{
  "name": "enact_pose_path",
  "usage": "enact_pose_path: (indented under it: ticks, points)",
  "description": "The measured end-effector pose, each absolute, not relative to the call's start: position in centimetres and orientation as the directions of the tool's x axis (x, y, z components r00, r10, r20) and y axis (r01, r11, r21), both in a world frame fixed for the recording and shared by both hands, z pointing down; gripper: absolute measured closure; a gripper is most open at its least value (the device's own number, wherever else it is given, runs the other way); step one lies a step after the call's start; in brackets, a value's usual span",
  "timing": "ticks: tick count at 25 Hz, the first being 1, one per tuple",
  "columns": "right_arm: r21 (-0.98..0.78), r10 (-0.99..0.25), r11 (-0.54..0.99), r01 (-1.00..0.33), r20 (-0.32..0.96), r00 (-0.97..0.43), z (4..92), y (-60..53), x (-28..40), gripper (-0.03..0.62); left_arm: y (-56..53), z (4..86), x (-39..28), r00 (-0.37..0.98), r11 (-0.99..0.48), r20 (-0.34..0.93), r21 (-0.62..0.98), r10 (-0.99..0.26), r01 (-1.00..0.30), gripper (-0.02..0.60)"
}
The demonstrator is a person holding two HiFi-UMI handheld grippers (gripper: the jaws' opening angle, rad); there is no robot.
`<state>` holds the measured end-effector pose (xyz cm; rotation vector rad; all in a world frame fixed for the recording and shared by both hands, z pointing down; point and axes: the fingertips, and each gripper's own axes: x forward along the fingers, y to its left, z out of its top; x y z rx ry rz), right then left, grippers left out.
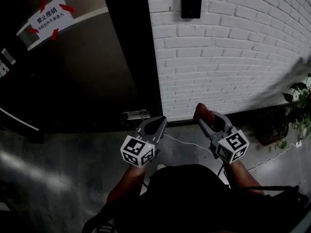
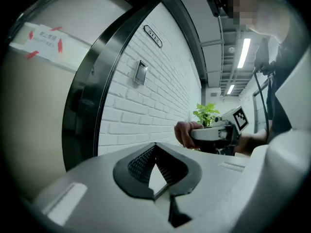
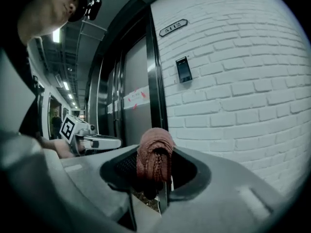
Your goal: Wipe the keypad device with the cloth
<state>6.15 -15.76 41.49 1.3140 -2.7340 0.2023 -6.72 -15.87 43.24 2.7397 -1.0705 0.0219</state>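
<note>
The keypad device (image 1: 191, 0) is a small dark panel high on the white brick wall; it also shows in the left gripper view (image 2: 141, 73) and the right gripper view (image 3: 183, 69). My right gripper (image 1: 200, 115) is shut on a bunched reddish-brown cloth (image 1: 203, 112), which bulges out between the jaws (image 3: 154, 157). It is held low, well below the keypad and short of the wall. My left gripper (image 1: 160, 121) sits beside it to the left, its jaws shut with nothing between them (image 2: 155, 147).
A dark metal door (image 1: 73, 72) with a red-and-white sign (image 1: 50, 16) stands left of the wall. A potted plant (image 1: 297, 106) is at the right by the wall's foot. A white cable (image 1: 187, 142) runs over the grey floor. A number plate (image 3: 173, 27) hangs above the keypad.
</note>
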Motion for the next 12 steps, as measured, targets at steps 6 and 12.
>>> enact_pose_path:
  ticks: [6, 12]
  points:
    - [-0.058, -0.744, 0.652, -0.756, 0.148, -0.652, 41.7, -10.7, 9.0, 0.452, -12.7, 42.7, -2.9, 0.709, -0.688, 0.088, 0.184, -0.7, -0.702, 0.565]
    - [-0.066, -0.724, 0.672, -0.738, 0.156, -0.672, 43.1, -6.9, 11.6, 0.453, -9.1, 42.6, -0.5, 0.674, -0.654, 0.083, 0.179, -0.734, -0.735, 0.565]
